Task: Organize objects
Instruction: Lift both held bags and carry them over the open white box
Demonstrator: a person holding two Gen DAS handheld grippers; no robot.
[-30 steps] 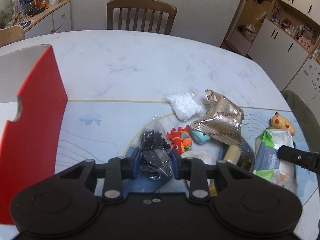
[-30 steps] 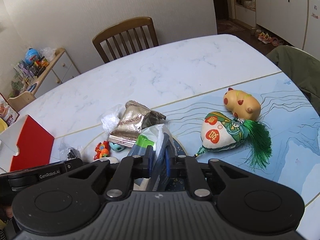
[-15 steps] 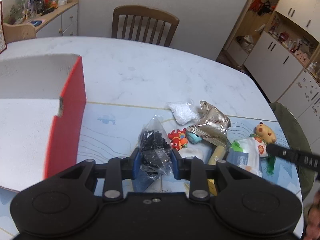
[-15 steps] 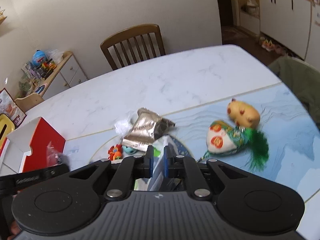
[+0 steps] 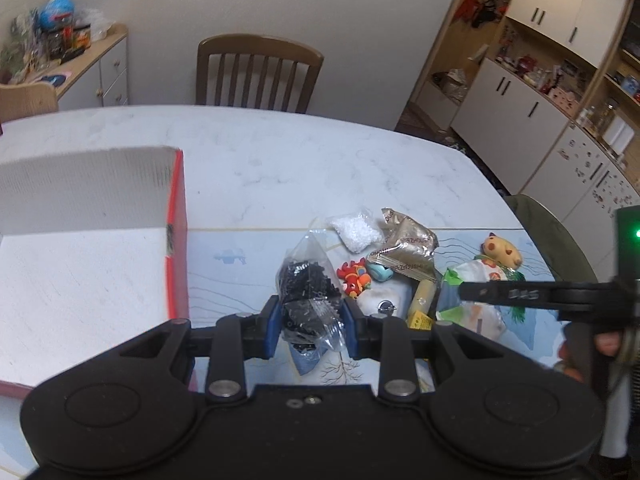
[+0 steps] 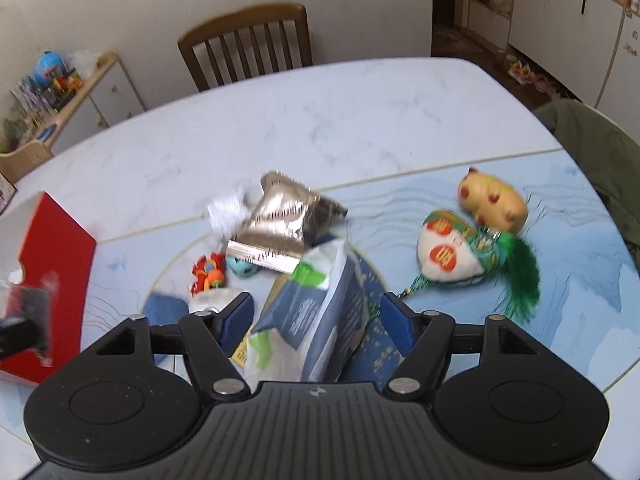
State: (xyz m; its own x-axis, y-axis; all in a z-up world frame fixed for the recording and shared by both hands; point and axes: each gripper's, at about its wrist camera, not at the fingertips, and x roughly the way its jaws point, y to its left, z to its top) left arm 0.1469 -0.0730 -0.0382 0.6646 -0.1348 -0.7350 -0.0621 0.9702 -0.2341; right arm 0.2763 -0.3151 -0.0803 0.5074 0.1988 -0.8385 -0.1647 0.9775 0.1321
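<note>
clear plastic, a bag of black bits (image 5: 308, 292), is clamped in the left tongs (image 5: 308, 326), held above the bench (image 5: 280, 152) just right of the red box (image 5: 176, 264). the right tongs (image 6: 316, 322) stand spread wide, gripping nothing, with a blue-and-white wipes pack (image 6: 316, 312) between them, farther right of the box. a gold packet (image 6: 280, 224) lies beyond the pack.

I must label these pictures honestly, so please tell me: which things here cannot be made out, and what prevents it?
- Left wrist view: the red box is cut off by the left edge, so part of its inside is unseen.
- Left wrist view: the floor of the bag of black pieces is hidden by the left gripper.
- Right wrist view: print on the silver packet is blurred.
- Right wrist view: the blue-and-white pouch has its lower end behind the right gripper.
</note>
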